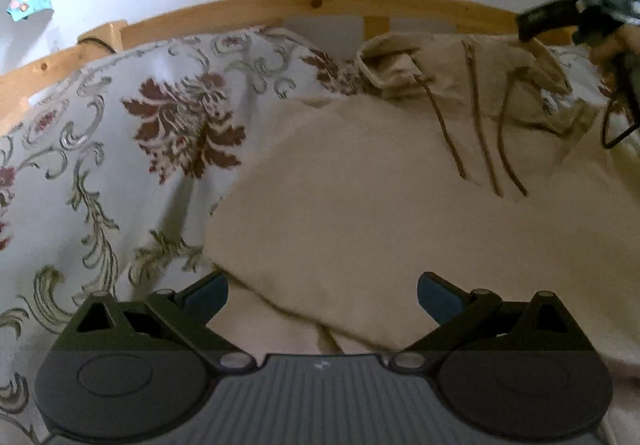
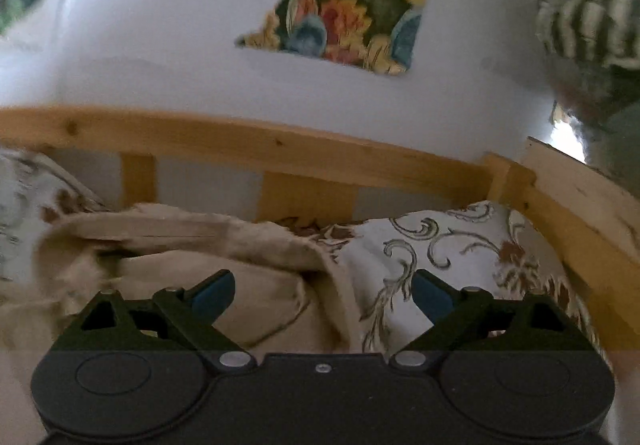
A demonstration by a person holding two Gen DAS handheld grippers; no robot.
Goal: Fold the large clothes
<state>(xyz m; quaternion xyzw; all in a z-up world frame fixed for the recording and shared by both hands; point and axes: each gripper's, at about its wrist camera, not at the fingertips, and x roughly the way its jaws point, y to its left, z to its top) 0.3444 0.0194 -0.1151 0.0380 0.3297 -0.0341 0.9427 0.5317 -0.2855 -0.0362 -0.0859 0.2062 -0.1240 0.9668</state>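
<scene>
A beige hooded sweatshirt [image 1: 360, 185] lies spread on a floral bedspread [image 1: 120, 133], its hood and brown drawstrings [image 1: 448, 133] toward the headboard. My left gripper [image 1: 322, 295] hovers over the garment's near folded edge, jaws wide apart with nothing pressed between the blue pads. In the right wrist view my right gripper [image 2: 322, 293] stands open above the hood's edge [image 2: 224, 241], where beige cloth meets the bedspread [image 2: 460, 253]. That other gripper also shows at the top right of the left wrist view, the right gripper [image 1: 560, 21], blurred.
A pine bed rail [image 1: 304, 5] runs along the far side, with slats [image 2: 304, 197] and a corner post [image 2: 508, 181]. Behind it is a white wall with floral cloth patches [image 2: 344, 5]. A striped sleeve [image 2: 584, 13] shows at the upper right.
</scene>
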